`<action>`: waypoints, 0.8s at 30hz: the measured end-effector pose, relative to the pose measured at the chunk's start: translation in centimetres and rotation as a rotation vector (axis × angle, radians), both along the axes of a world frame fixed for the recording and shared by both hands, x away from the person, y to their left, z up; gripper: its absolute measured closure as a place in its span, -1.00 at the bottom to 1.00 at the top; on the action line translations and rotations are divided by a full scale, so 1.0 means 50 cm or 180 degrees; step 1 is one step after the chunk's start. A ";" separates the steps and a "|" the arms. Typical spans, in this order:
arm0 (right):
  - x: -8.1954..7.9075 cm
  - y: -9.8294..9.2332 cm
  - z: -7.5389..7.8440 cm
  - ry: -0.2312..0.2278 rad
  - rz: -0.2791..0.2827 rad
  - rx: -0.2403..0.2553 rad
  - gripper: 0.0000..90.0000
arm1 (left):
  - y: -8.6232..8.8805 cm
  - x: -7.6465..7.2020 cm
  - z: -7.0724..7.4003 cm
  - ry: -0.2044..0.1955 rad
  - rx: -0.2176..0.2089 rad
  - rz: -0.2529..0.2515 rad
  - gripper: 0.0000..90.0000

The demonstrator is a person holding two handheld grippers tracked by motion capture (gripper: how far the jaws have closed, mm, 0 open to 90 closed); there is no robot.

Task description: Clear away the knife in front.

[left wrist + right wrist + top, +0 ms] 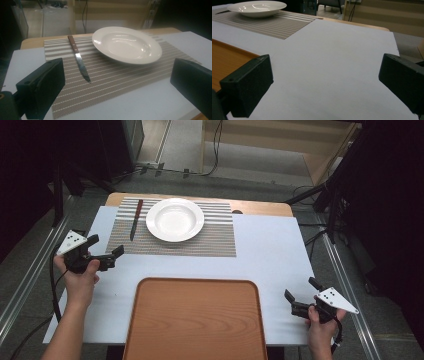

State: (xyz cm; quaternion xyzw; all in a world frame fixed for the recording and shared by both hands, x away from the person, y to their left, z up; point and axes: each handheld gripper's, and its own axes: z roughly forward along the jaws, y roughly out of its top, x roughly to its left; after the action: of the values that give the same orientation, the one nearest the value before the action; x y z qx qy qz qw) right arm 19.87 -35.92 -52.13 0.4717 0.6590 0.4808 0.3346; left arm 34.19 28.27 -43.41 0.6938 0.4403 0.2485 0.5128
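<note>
A white deep plate (175, 219) (126, 44) (257, 8) rests on a striped placemat (210, 240) (112, 75) (279, 25) at the back of the table. A knife (136, 219) (79, 58) with a brown wooden handle lies on the mat left of the plate, blade pointing toward me. My left gripper (106, 247) (117, 85) hovers open at the mat's near-left corner, nothing between its jaws. My right gripper (301, 288) (325, 82) stands open over the bare white surface at the front right, right of a wooden tray (195, 320) (227, 57).
The empty wooden tray takes up the front middle. The white table cover (270, 250) spreads between the mat and the right gripper. Dark stands and cables (320, 195) surround the table at the back and sides.
</note>
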 end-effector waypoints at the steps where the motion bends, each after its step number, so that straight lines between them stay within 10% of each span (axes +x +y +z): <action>1: 0.000 0.000 0.000 -0.0005 0.0003 -0.0003 -1.00 | -0.001 0.008 0.003 0.0003 0.0020 0.0021 -1.00; 24: 0.003 0.001 -0.001 0.0006 0.0069 -0.0017 -1.00 | -0.017 0.166 -0.003 0.0298 0.0164 0.0244 -0.72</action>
State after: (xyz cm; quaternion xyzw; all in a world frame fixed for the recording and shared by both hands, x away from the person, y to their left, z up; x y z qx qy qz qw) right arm 20.00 -35.88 -52.19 0.4642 0.6657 0.4822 0.3300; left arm 42.50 27.41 -43.59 0.7003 0.4836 0.2465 0.4637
